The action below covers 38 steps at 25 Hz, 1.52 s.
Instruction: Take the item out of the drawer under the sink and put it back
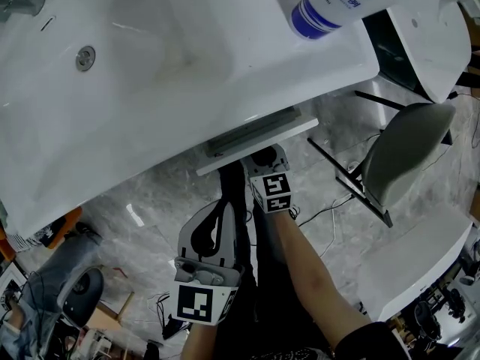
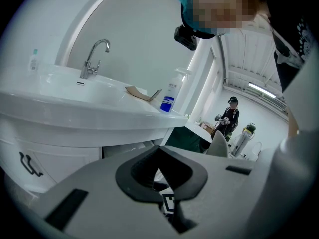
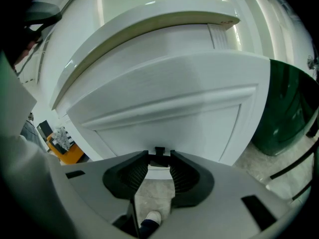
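The white drawer front (image 1: 259, 135) stands a little way out from under the sink (image 1: 150, 73). My right gripper (image 1: 264, 156) is at its middle. In the right gripper view the drawer front (image 3: 164, 113) fills the frame, and my right gripper (image 3: 159, 157) is shut on the small black drawer handle (image 3: 159, 151) between its tips. My left gripper (image 1: 225, 201) hangs back nearer my body, shut and empty; its tips meet in the left gripper view (image 2: 158, 148). There the drawer's dark gap (image 2: 124, 151) shows below the sink (image 2: 75, 103). No item from the drawer is visible.
A white and blue bottle (image 1: 330, 2) stands on the sink's right end, also visible as the bottle (image 2: 169, 96) beyond the faucet (image 2: 92, 59). A grey chair (image 1: 401, 156) stands to the right on the marble floor. A dark green object (image 3: 286, 108) sits right of the cabinet. A person (image 2: 230, 116) stands far off.
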Tool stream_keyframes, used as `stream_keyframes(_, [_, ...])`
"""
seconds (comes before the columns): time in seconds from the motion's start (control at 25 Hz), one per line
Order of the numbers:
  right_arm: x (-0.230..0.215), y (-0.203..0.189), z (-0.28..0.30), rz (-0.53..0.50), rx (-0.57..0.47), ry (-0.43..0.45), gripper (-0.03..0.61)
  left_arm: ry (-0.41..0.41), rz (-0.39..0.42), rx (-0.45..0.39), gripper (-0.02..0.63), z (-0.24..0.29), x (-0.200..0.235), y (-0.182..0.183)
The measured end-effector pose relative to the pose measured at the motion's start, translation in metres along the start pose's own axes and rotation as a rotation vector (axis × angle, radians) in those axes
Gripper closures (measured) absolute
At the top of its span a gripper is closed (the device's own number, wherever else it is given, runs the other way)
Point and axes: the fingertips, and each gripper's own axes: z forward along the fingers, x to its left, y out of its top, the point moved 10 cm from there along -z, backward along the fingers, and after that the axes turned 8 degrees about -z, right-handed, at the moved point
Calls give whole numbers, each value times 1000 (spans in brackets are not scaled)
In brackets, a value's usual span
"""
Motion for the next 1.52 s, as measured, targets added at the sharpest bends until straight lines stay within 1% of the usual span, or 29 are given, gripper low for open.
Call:
stream_keyframes(0.16, [3, -10, -14, 3, 16, 1, 434, 27, -36, 1, 614, -1, -1, -1])
stream_keyframes(0.52, [4, -18, -22, 8, 41, 7, 434, 13, -7, -8, 614, 1, 2, 1])
stream_keyframes(0.72, [1, -12, -22, -25, 97, 41, 433, 8, -13, -19, 614, 3, 0, 4])
stream_keyframes(0.88, [1, -4, -46, -46, 103, 42, 433, -4, -8, -33, 614, -2, -7, 12])
stream_keyframes(0.92, [0, -1, -55, -49, 93, 40, 434, -1, -15, -36, 614, -4, -9, 15])
stream_keyframes(0.96, [-1, 4, -65, -56, 78, 37, 454, 2, -22, -37, 614, -5, -11, 18])
stream_keyframes(1.0, [-2, 10, -75, -68, 60, 35, 498, 0, -19, -38, 614, -7, -13, 20])
stream_keyframes(1.04, [-3, 17, -85, -77, 41, 36, 528, -7, -4, -37, 614, -10, -15, 22])
stream_keyframes(1.08, [-4, 26, -95, -83, 21, 40, 542, -14, 13, -34, 613, -13, -16, 25])
stream_keyframes(1.24, [-6, 61, -130, -90, -44, 62, 559, -22, 40, -44, 614, -27, -25, 36])
stream_keyframes(1.44, [1, 100, -157, -125, -102, 81, 560, -12, 25, -95, 614, -41, -37, 56])
stream_keyframes(1.52, [4, 113, -165, -136, -123, 88, 560, -15, 33, -115, 614, -46, -41, 64])
